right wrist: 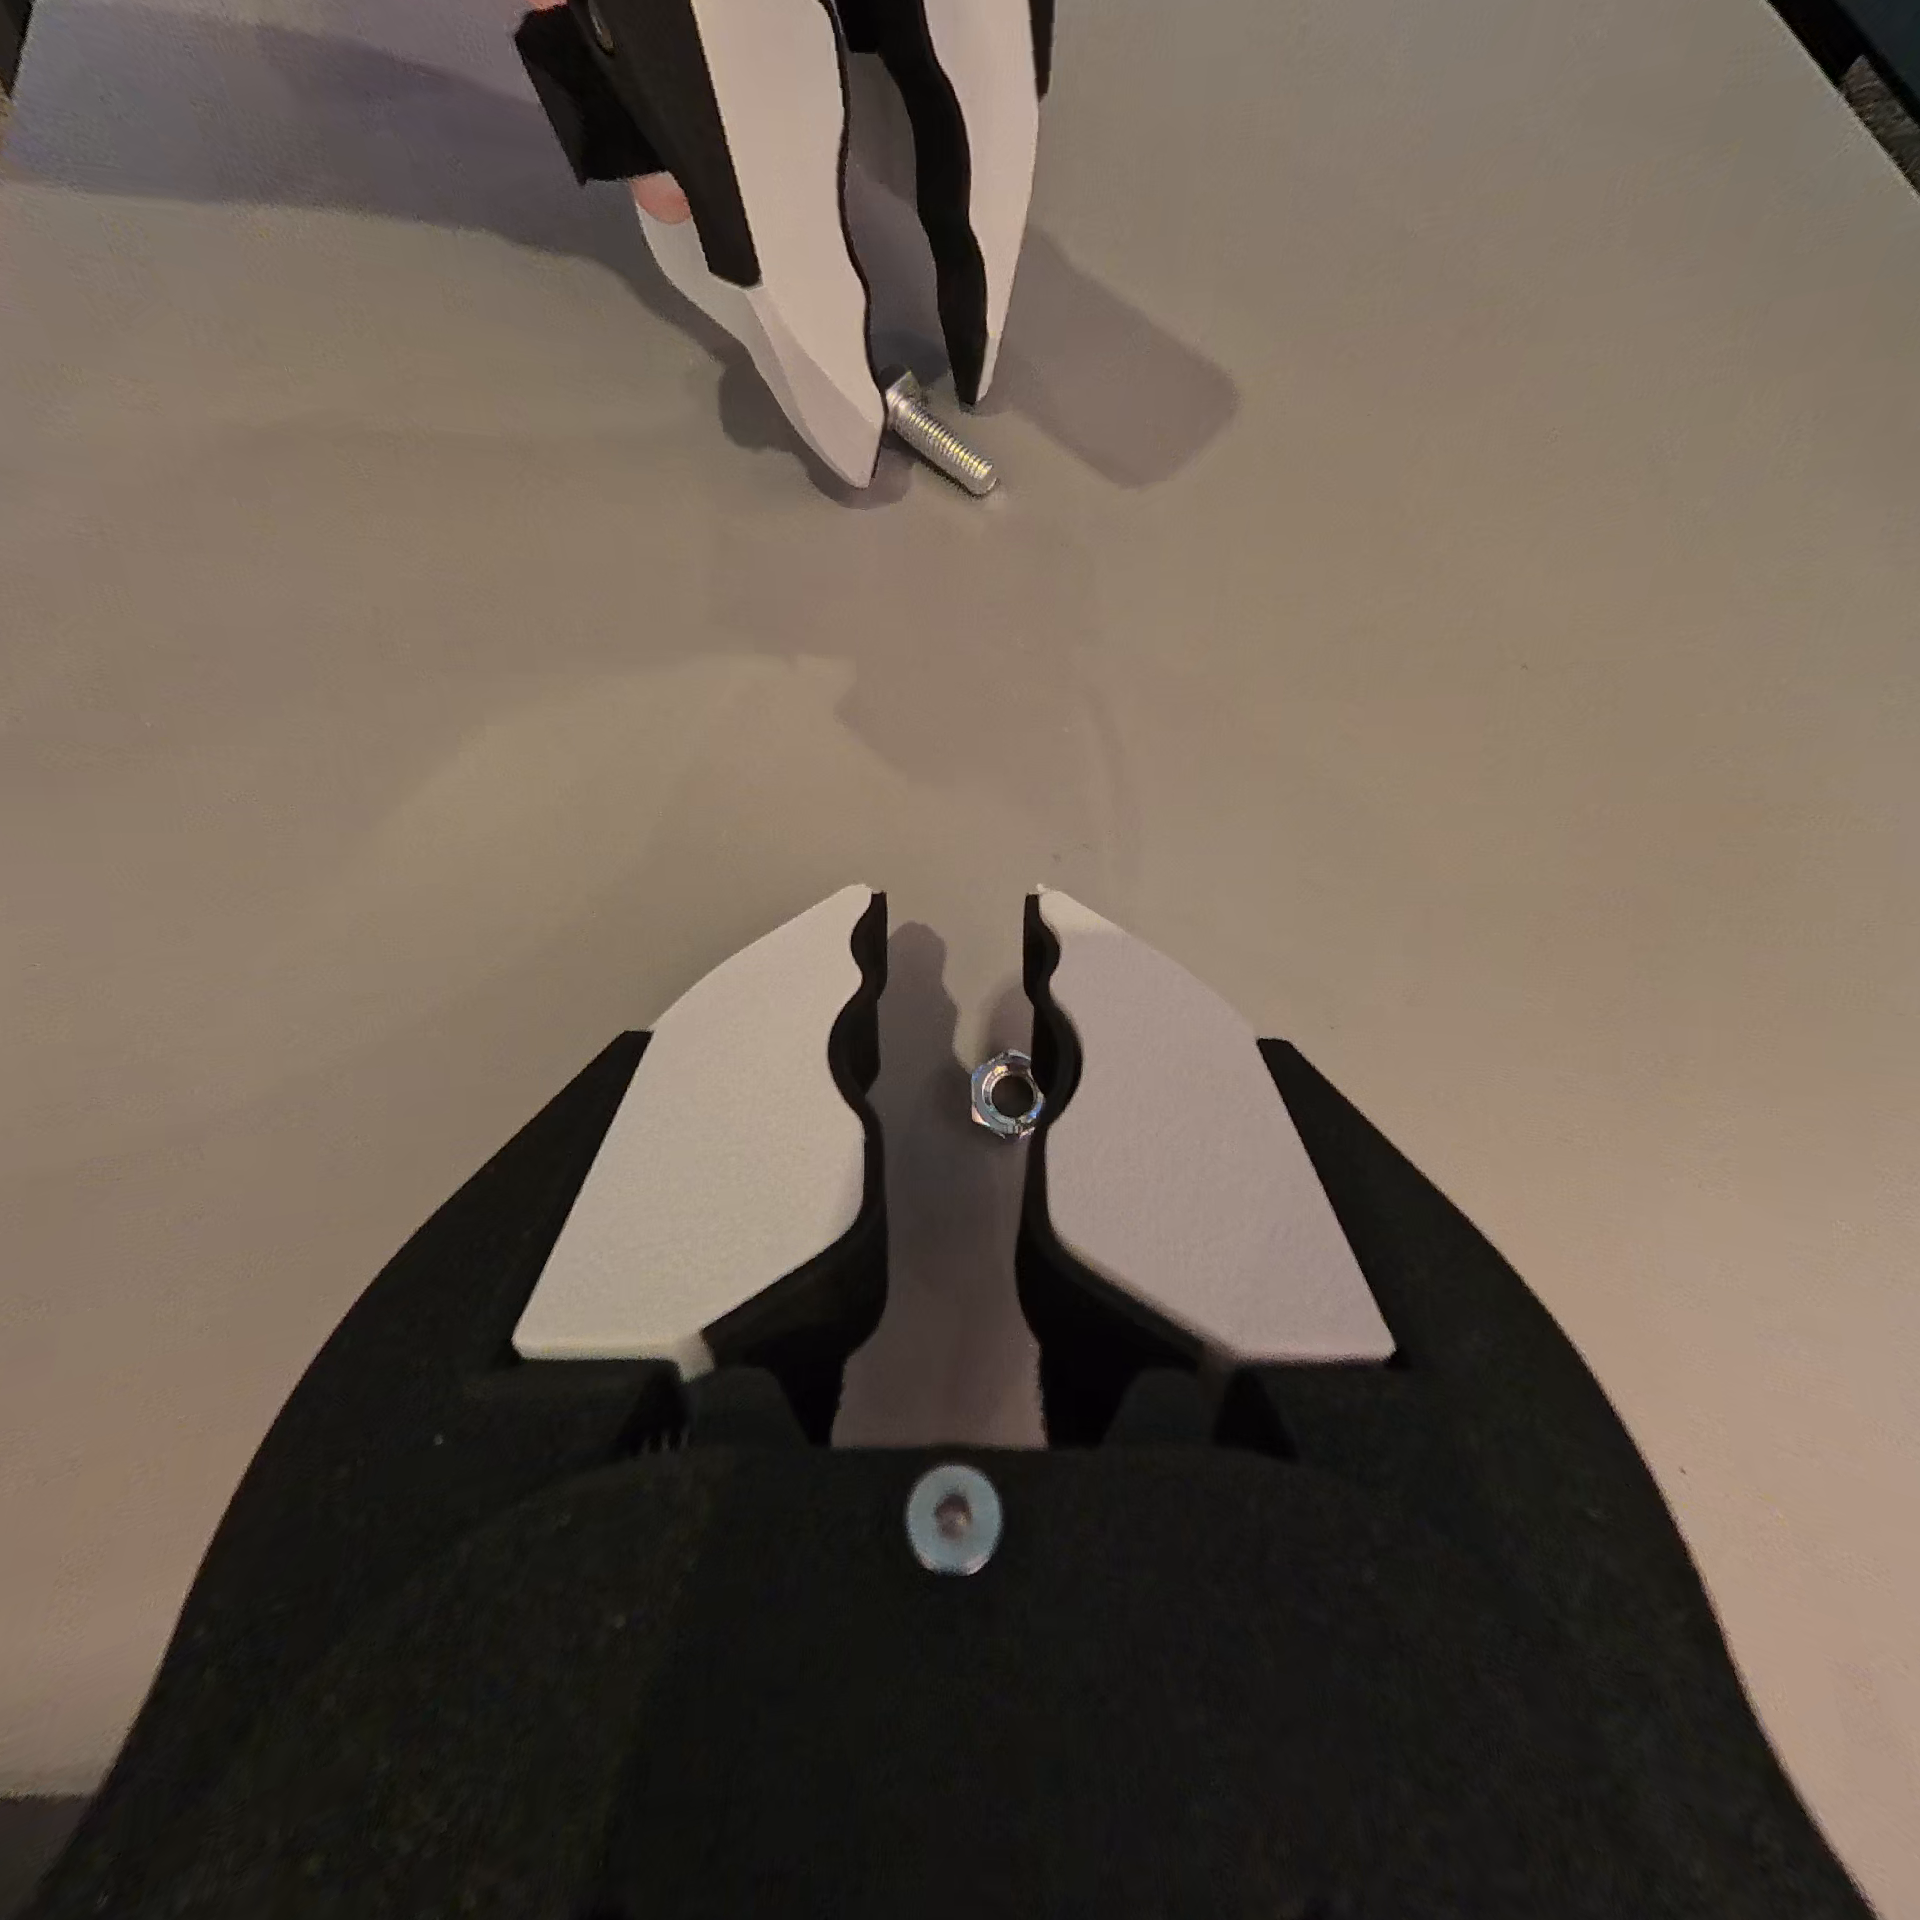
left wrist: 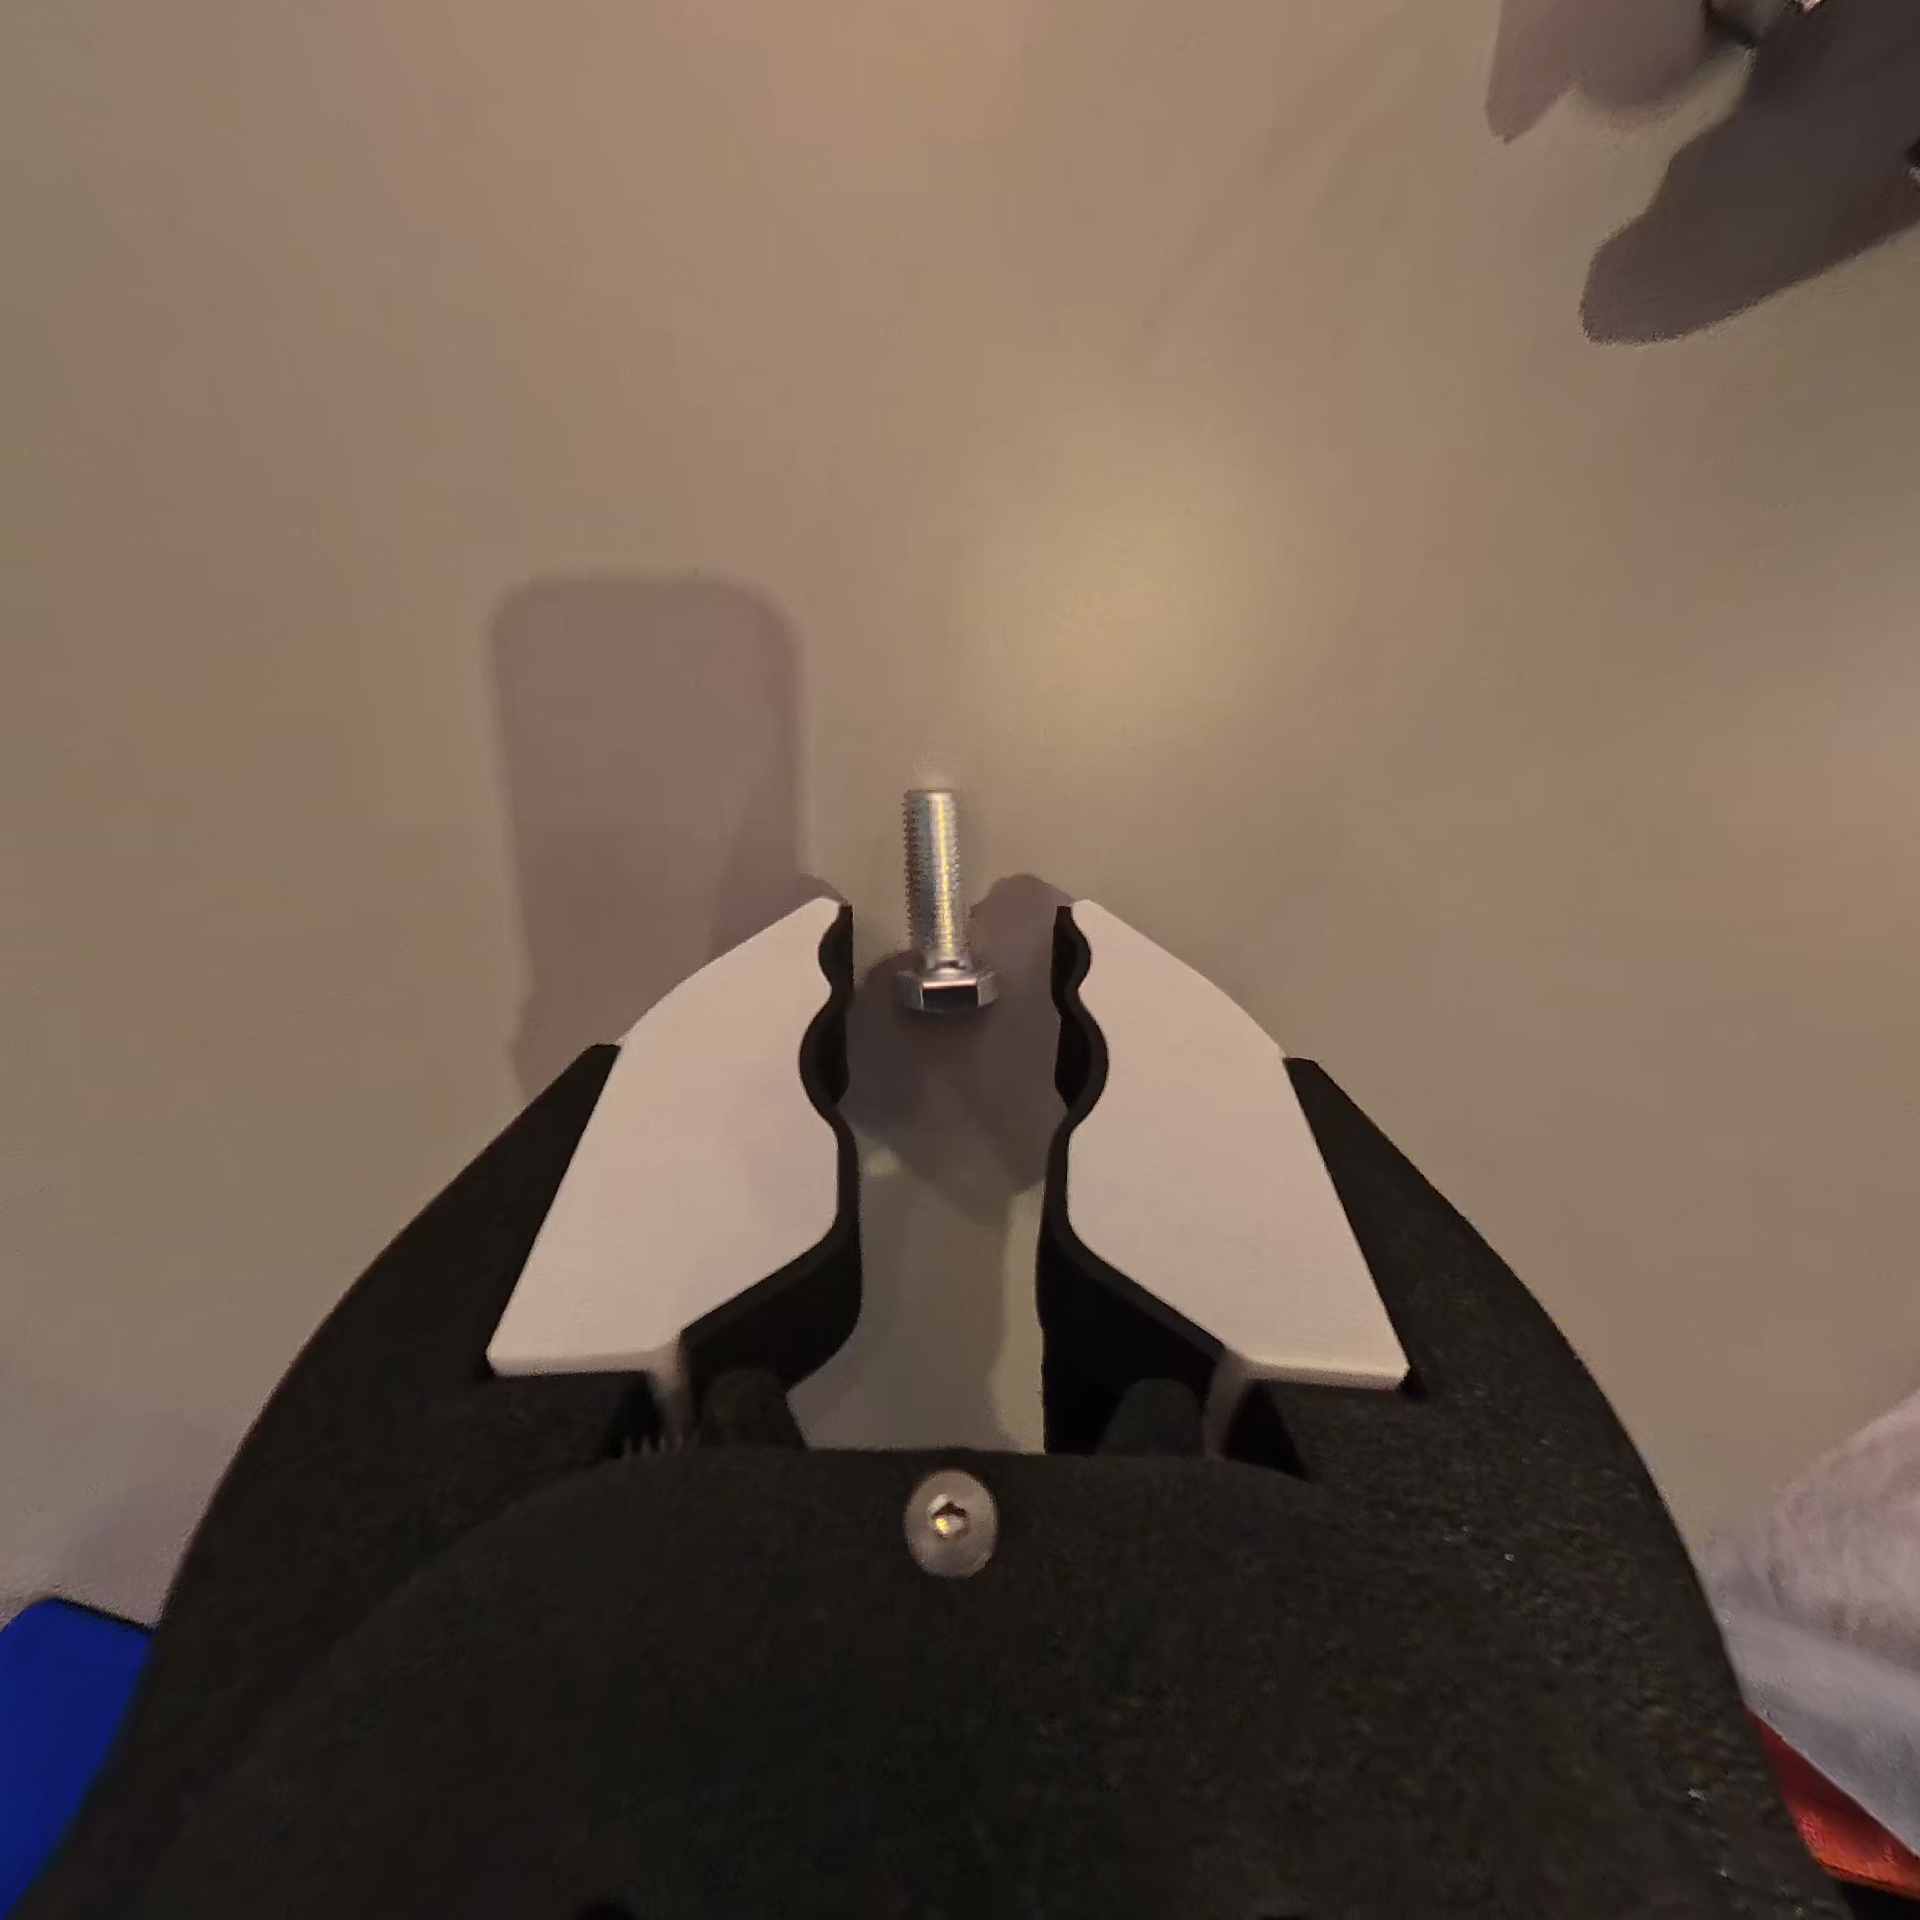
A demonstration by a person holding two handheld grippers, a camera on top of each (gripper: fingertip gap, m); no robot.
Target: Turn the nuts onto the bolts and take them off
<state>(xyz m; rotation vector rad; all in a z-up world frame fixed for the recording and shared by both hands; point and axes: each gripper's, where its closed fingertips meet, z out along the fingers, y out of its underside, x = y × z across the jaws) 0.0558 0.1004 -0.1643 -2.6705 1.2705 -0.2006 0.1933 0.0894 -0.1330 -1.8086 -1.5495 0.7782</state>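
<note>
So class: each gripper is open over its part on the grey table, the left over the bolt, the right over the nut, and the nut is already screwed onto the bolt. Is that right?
One slip: the nut is not on the bolt. The right wrist view shows it lying apart from the bolt on the table, between the open right gripper's fingers. The left gripper is open over the bolt.

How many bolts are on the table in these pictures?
1. The single bolt lies flat on the table, its head between the open fingers of the left gripper. The right wrist view shows the same bolt. None other is visible; the grippers could hide more.
</note>
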